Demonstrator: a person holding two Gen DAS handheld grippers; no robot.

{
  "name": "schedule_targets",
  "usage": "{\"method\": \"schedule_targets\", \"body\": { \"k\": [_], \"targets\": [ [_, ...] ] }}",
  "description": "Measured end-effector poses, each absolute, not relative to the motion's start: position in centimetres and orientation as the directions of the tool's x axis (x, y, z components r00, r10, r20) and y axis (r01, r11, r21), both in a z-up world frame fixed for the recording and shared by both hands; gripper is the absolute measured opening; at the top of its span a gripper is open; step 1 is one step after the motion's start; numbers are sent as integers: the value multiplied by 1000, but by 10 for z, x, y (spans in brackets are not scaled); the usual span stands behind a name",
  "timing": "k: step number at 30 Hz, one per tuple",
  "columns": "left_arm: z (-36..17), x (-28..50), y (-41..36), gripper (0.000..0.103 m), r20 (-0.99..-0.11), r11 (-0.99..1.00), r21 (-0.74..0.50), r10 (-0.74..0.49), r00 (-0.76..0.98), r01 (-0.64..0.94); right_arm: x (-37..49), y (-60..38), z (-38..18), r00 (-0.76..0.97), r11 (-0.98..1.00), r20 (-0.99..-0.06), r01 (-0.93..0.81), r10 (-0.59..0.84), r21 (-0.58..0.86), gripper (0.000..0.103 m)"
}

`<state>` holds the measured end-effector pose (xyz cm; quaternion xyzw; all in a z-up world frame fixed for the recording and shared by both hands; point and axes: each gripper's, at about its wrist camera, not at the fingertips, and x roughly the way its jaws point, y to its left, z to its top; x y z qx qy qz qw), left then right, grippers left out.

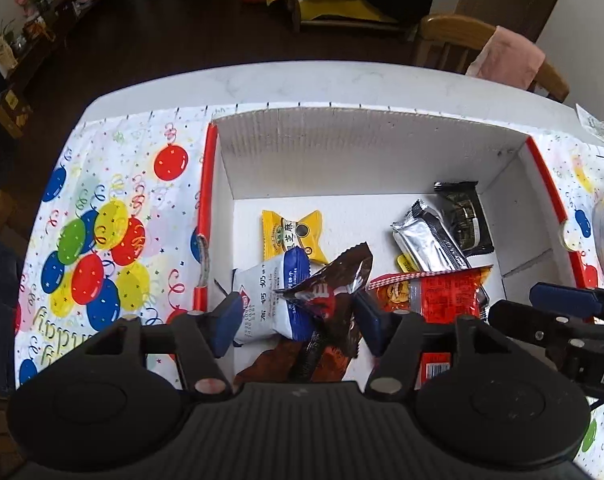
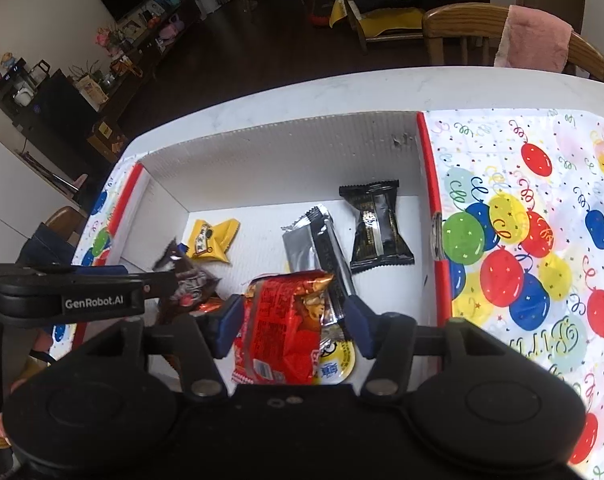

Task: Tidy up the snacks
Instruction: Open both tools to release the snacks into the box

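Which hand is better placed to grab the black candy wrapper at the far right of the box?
Right. The right gripper is open over the red packet, close to the black candy. The left gripper sits farther off, over the brown packet.

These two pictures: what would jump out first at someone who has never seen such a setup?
First, the white cardboard box with red edges in the middle of the table, holding a loose scatter of snack packets. At its near end each black gripper straddles one: the left gripper a dark brown packet, the right gripper a bright red packet. Around the box lies a loud balloon-print tablecloth.
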<state>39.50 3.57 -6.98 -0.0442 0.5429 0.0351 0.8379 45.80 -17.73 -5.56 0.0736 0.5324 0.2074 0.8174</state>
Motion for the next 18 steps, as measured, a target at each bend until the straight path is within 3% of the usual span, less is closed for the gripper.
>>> {"method": "schedule_targets", "body": {
  "k": [18],
  "targets": [
    [-15, 312, 48, 65, -826, 998, -63, -39, 562, -22, 388, -183, 0, 440, 888, -772, -256, 458, 381, 70]
  ]
}}
